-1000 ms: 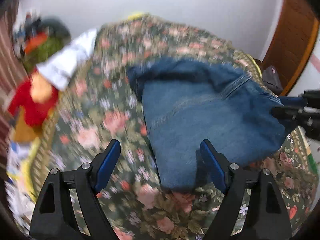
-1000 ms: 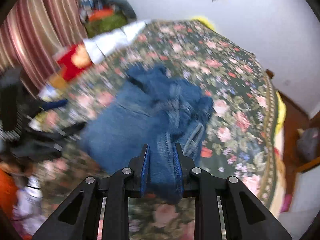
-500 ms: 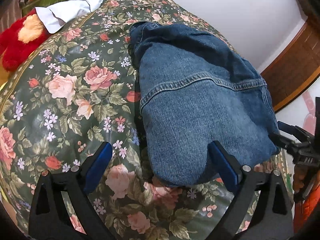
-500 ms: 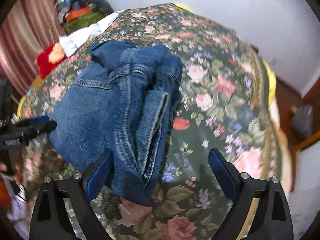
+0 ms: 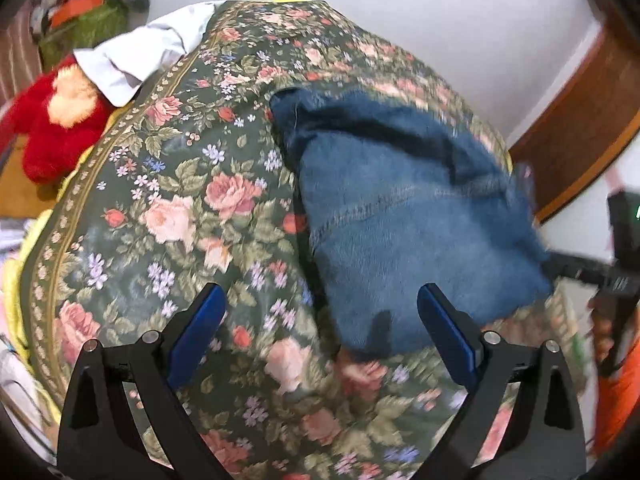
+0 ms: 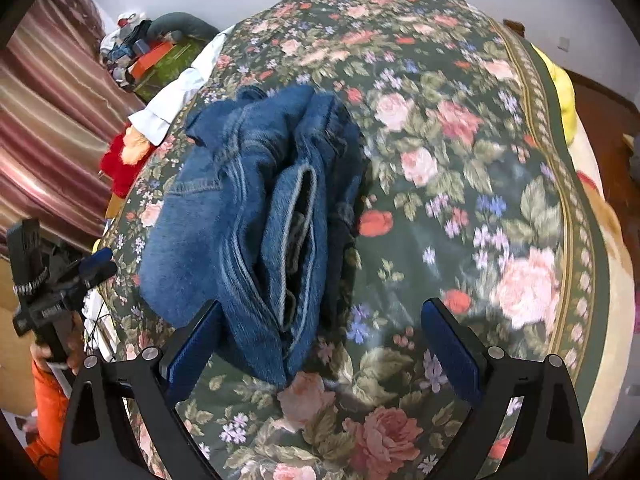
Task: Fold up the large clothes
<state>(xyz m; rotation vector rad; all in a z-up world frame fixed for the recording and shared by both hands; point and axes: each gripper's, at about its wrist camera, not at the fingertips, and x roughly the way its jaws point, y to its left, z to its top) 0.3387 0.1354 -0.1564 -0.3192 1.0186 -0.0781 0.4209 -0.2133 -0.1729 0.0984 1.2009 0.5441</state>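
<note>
The folded blue jeans [image 5: 400, 232] lie in a thick bundle on the flowered bed cover [image 5: 180, 208]. My left gripper [image 5: 320, 304] hovers open over their near edge, pads apart and touching nothing. In the right wrist view the jeans [image 6: 240, 220] show stacked folds and a seam edge facing me. My right gripper [image 6: 322, 316] is open wide, with the bundle's near end between its fingers but not pressed. Each gripper appears in the other's view: the right gripper [image 5: 580, 272] at the jeans' right side, the left gripper [image 6: 80, 272] at their left.
A red plush toy [image 5: 52, 128] and a white cloth [image 5: 140, 52] lie at the bed's far left. Striped curtains [image 6: 48, 120] and a clutter pile [image 6: 152, 52] stand beyond. A wooden door [image 5: 580, 120] is on the right. An orange sleeve [image 6: 48, 400] holds the left gripper.
My right gripper let go of the jeans' edge and opened wide. The left gripper spread wider. Both shifted and rolled, and the jeans now rest folded on the bed.
</note>
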